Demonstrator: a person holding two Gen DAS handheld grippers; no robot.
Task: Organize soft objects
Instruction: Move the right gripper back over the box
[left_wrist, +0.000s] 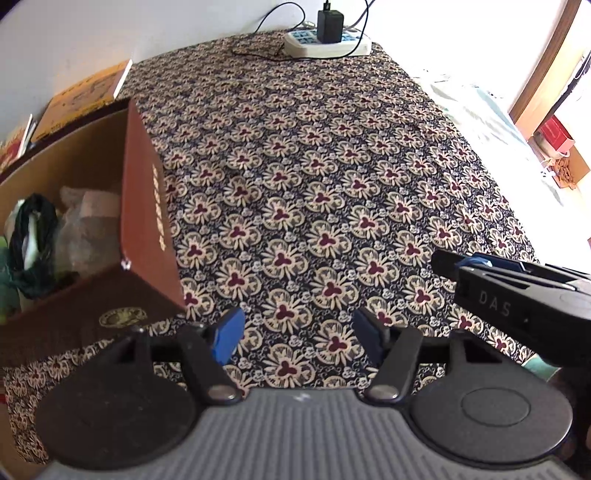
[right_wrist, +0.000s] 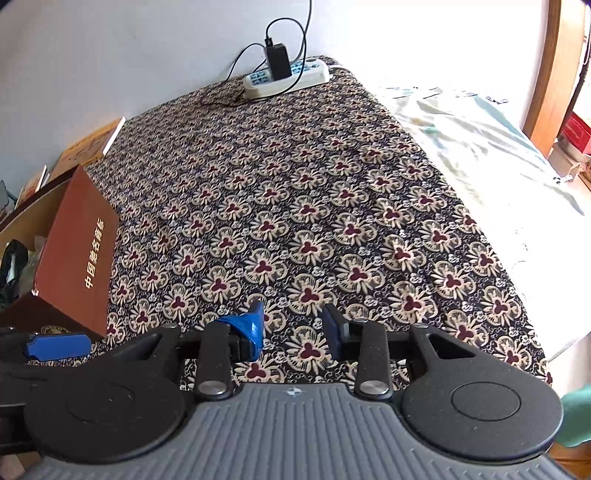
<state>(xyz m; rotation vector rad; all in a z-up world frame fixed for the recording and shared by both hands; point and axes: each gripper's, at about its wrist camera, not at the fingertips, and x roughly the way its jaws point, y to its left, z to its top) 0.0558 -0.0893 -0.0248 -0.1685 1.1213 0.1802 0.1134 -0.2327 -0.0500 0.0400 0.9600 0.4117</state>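
Observation:
A brown cardboard box (left_wrist: 140, 206) with gold lettering stands open at the left on the flower-patterned cloth (left_wrist: 314, 177); it also shows in the right wrist view (right_wrist: 77, 251). Inside it lie soft things: a dark green and white bundle (left_wrist: 31, 247) and a grey crumpled piece (left_wrist: 86, 229). My left gripper (left_wrist: 297, 338) is open and empty, low over the cloth just right of the box. My right gripper (right_wrist: 293, 328) is open and empty over the cloth. The right gripper's side shows at the right of the left wrist view (left_wrist: 517, 299).
A white power strip (right_wrist: 286, 79) with a black charger and cables lies at the cloth's far edge by the wall. Books (left_wrist: 85, 98) lean behind the box. A pale sheet (right_wrist: 480, 147) covers the bed to the right.

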